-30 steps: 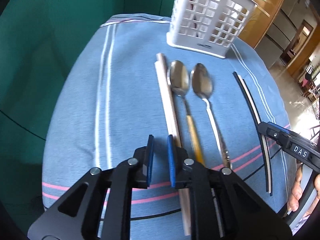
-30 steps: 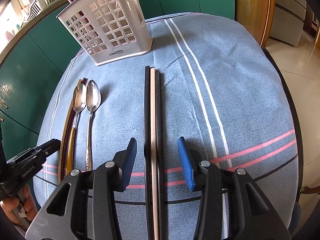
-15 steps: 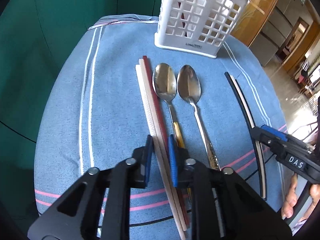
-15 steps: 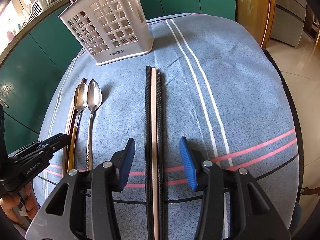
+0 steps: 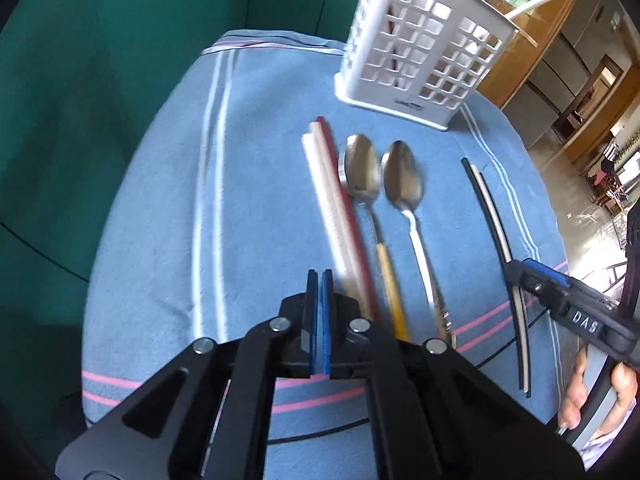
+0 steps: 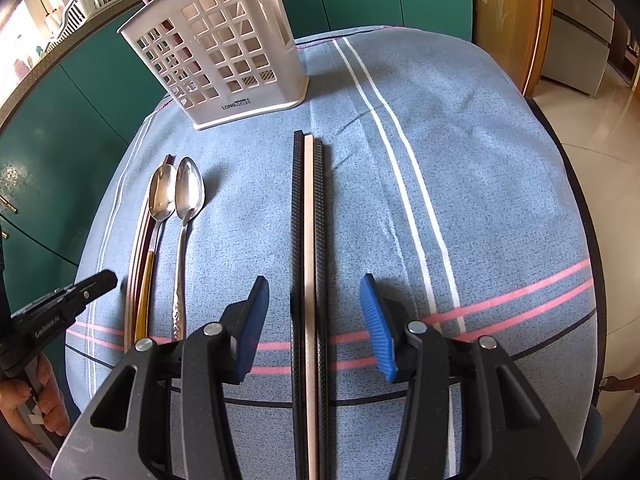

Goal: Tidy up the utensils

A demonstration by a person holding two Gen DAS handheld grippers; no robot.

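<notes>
Blue-striped cloth on the bench [image 6: 460, 128]; utensils laid out, white caddy [image 6: 224, 52] at 12 o'clock.
Left gripper [image 5: 319, 280] fingers closed, nothing between them, light chopsticks [image 5: 332, 200] just at 3 o'clock. Right gripper [image 6: 314, 312] fingers apart, straddling the black-and-tan chopsticks [image 6: 308, 216] without contact. Two spoons [image 6: 182, 200] lie between both bundles.

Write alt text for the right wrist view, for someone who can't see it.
The right tool, open, hovers over three long sticks, two black and one pale, lying side by side on a blue striped tablecloth. To their left lie two spoons beside more sticks; behind stands a white slotted utensil holder. The left tool shows at the left edge.
</notes>
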